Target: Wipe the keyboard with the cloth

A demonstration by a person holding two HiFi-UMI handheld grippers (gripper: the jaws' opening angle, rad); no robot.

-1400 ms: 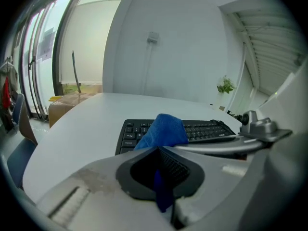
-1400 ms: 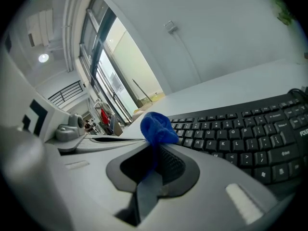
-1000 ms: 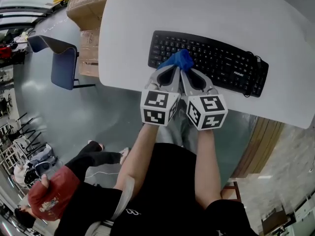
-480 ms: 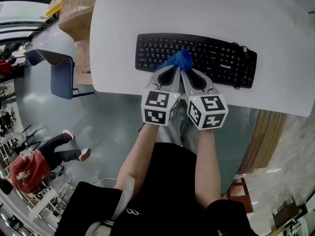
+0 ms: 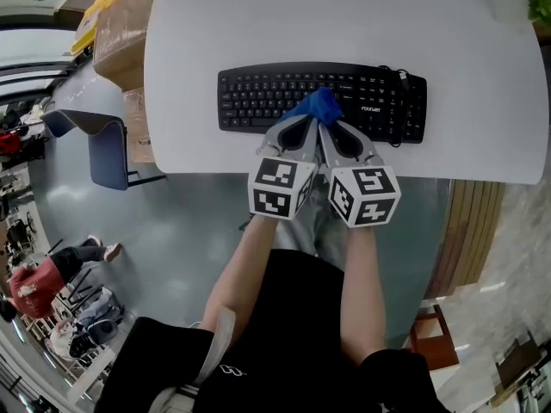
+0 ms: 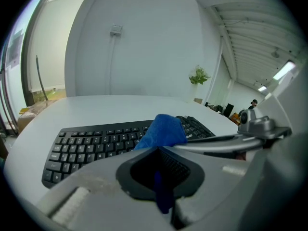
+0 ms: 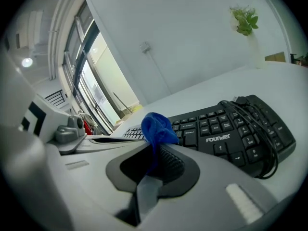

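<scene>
Cloth: a blue wad, bunched at the tips of both grippers and sitting over the middle keys, towards the keyboard's near edge.
Left gripper: the left gripper has its jaws squeezed together on the cloth, with a strip of blue trailing back between them.
Right gripper: same story for the right gripper, which is clamped on the same wad and tucked just beside its partner.
Why doubled up: my read is that two grips on one bundle make a firm pad that won't fold away under pressure.
Keyboard: the black keyboard lies lengthwise on the white counter, close to the person's edge and within easy reach.
Contact: the head view puts the cloth right on the keys. The gripper views show it bulging low over the rows, but I can't tell how hard it presses.
Stage: a wiping pass looks to be in hand at the centre, with both ends of the board left to cover.
Watch out: the cable is looped over the right-hand keys and could snag the cloth. Nothing pins the keyboard down, so a hard push may slide it.
</scene>
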